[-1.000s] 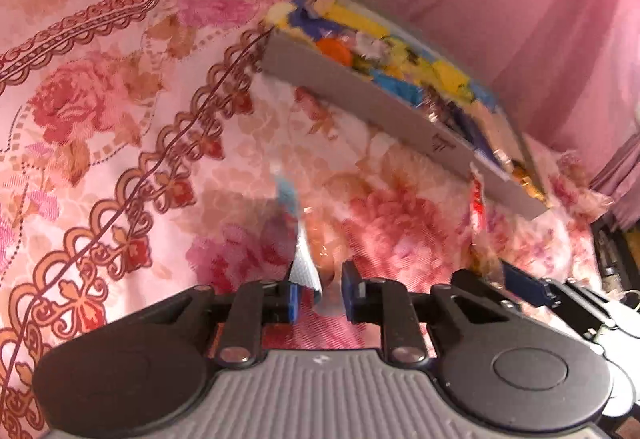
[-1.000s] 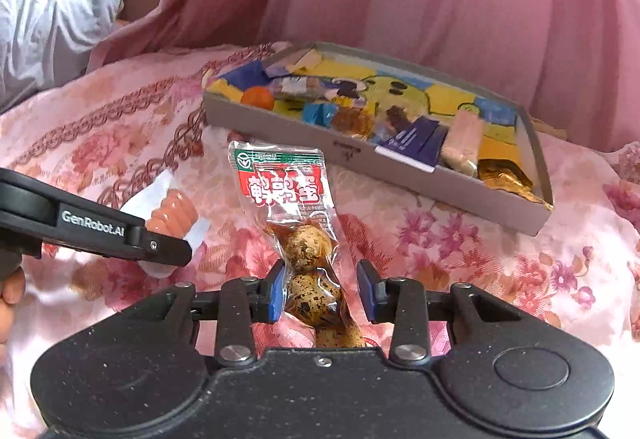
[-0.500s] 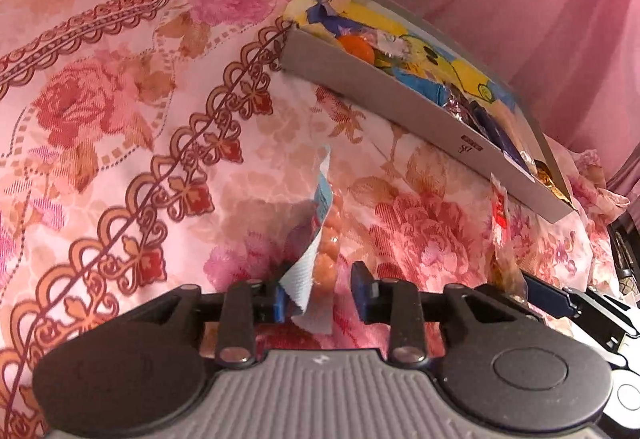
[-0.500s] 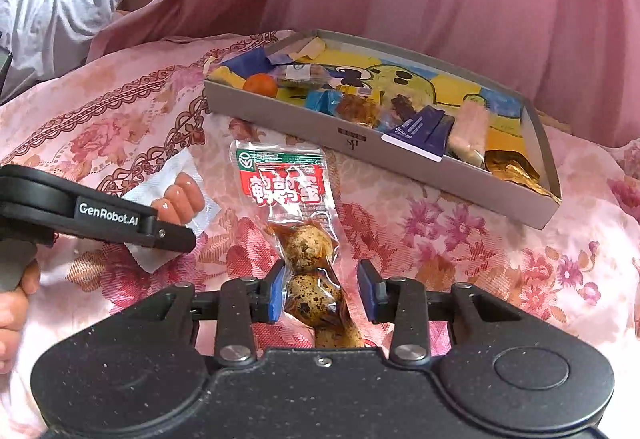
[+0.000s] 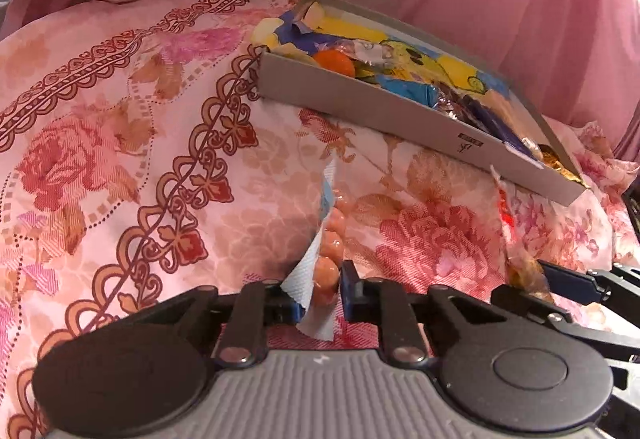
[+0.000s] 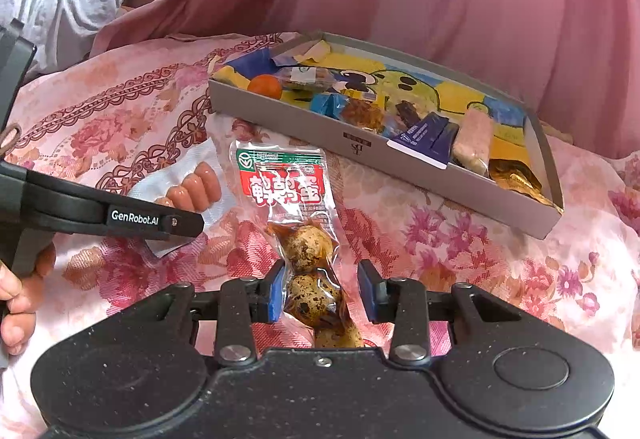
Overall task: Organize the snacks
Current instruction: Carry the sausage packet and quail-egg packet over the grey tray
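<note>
Egg pack (image 6: 298, 235) btwn right claw (image 6: 321, 296) jaws, sausage pack (image 5: 326, 259) in left claw (image 5: 320, 295).

Sausage pack (image 5: 326, 247): was blurred and low between the left hand-held gripper (image 5: 320, 303) fingers; now sharp, standing on edge, reaching toward frame centre.
Snack box (image 5: 360, 95): in the left wrist view, shifted from upper centre toward the upper right.
Quail egg pack (image 6: 298, 223): right hand-held gripper (image 6: 320, 295) fingers now wider apart around it.
</note>
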{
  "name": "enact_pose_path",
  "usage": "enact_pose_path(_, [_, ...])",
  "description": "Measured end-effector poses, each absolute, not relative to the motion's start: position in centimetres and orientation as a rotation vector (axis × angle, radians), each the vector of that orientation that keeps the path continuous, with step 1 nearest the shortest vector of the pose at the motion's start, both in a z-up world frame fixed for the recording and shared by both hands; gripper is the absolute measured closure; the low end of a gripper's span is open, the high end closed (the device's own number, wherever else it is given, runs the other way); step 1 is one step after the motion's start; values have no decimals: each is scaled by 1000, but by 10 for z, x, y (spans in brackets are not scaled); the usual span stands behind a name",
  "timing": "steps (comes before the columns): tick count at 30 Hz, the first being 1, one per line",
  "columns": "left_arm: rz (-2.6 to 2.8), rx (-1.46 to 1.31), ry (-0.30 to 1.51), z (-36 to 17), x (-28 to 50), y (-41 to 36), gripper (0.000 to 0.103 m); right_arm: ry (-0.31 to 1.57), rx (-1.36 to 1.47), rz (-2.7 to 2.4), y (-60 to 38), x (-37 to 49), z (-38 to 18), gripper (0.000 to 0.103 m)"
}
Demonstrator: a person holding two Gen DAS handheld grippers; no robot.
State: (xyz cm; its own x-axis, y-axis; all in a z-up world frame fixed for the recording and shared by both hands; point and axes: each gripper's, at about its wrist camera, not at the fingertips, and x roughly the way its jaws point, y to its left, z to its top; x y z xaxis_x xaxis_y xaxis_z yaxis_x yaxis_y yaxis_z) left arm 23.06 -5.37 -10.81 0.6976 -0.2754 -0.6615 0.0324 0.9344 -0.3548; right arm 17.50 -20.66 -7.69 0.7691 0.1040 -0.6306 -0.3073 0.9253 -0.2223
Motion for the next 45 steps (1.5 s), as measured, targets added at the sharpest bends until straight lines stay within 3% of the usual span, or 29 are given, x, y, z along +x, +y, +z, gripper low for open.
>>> enact_pose_path(9, [-156, -295, 687, -95, 220, -57, 87, 573, -395, 229, -200, 168, -72, 64])
enact_pose_path(19, [-189, -324, 519, -49, 206, -55, 87, 287, -368, 191, -204, 162, -45, 64])
enact_pose_path(26, [-203, -279, 466, -11, 243, -62, 86, 134, -266, 85, -229, 195, -26, 63])
enact_pose_path(36, [-238, -254, 458, 15, 321, -103, 86, 179, -63, -89, -286, 256, -22, 63])
enact_pose_path(45, [-284, -237, 521, -3, 357, -156, 86, 248, 19, -110, -314, 281, -30, 63])
